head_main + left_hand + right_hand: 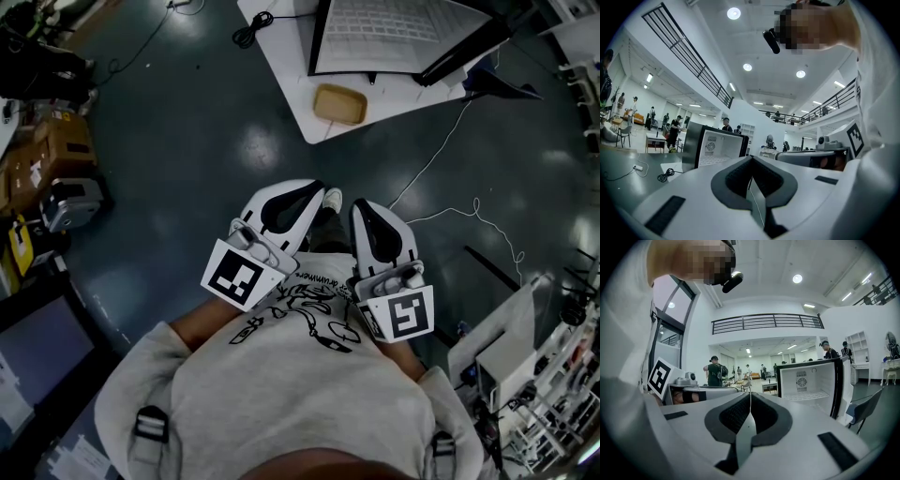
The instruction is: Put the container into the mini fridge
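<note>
**A:** Both tools are tucked in against the grey sweatshirt (281, 394). The left gripper (305, 197) and right gripper (366, 217) sit side by side, each with its jaws pressed fully together and nothing between them.

**B:** Empty-handed, yes. The container (339, 104), a shallow tan tray, sits on the white table (286, 75) across the dark floor (187, 141), well apart from both grippers.

**A:** Just beside it is the mini fridge (398, 36), standing open with its white inside showing. I'd say that's why the tray is parked there: it makes for a short carry.

**B:** Both gripper views look straight at the open fridge, so the person seems lined up for the approach. By my reading the pick-up hasn't begun, and the jaws must spread before they can take the tray's rim.
</note>
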`<state>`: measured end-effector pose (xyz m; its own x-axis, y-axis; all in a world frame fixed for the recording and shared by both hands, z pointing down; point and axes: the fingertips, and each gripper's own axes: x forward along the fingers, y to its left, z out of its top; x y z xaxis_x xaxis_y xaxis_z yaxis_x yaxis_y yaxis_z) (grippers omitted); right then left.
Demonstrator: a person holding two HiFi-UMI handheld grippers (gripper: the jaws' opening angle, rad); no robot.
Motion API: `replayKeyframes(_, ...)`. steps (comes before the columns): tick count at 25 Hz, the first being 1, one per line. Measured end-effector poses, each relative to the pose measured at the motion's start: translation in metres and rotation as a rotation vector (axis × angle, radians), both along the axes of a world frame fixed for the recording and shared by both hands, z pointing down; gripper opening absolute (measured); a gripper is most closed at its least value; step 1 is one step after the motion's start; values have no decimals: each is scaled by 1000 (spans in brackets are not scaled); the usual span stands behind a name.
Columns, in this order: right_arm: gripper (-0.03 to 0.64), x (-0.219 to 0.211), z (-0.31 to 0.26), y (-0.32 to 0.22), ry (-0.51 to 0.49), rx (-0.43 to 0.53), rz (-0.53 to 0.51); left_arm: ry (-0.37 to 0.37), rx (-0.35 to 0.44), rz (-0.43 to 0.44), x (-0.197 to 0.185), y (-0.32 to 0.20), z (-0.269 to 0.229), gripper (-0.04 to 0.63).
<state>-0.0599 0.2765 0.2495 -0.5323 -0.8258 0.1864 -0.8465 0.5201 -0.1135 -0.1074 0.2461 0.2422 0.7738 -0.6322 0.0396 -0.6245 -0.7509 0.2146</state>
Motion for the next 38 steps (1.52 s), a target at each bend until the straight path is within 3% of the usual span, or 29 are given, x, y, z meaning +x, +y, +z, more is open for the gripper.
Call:
replayKeyframes(18, 28, 12, 2, -15, 18, 8, 10, 5, 5, 10, 12, -15, 2, 14)
replayKeyframes(38, 28, 53, 10, -70, -14, -6, 15, -13, -10, 8, 53, -68, 8, 14)
